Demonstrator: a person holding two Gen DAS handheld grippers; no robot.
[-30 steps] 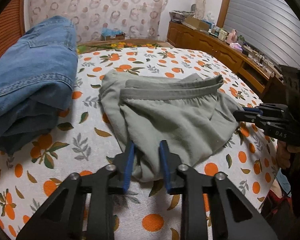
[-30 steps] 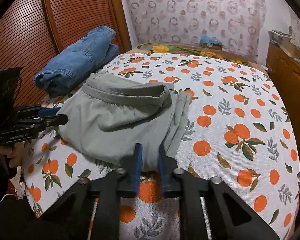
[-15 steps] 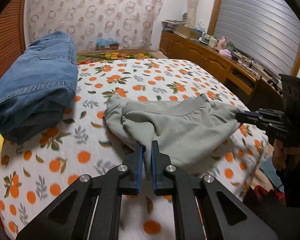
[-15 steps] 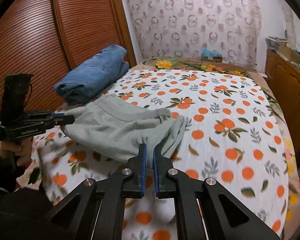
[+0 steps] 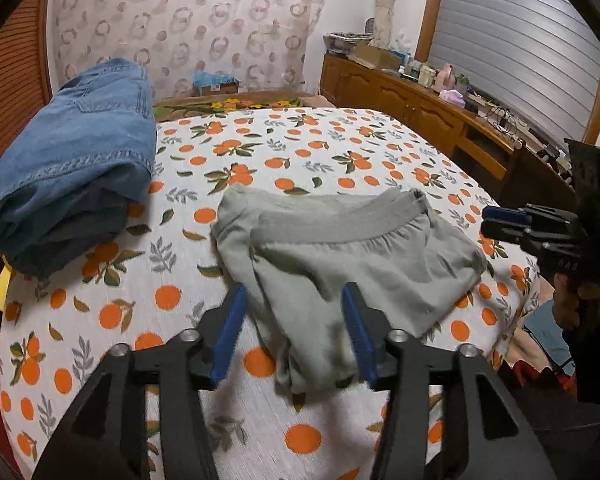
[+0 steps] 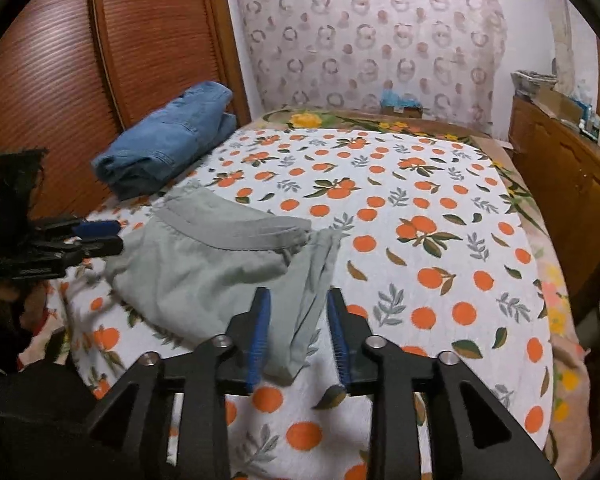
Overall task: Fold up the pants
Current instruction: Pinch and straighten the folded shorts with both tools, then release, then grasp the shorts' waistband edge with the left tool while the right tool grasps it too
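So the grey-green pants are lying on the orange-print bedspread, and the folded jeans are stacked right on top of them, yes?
Not quite. The folded jeans lie apart from the grey-green pants, farther back on the orange-print bedspread beside the wooden wardrobe; the right wrist view shows bedspread between them.

The left gripper (image 5: 296,332) is angled down over the near corner of the grey pants (image 5: 340,256). Its jaws are opening, and the cloth lies between the blue pads (image 5: 228,332) without being pressed. The right gripper (image 6: 298,340) is tilted down at the other near corner of the pants, and its jaws are opening too, with a fold of cloth loose between them. Seen from the left wrist, the right gripper is held from below by a hand (image 5: 572,300) just beyond the right edge of the pants.
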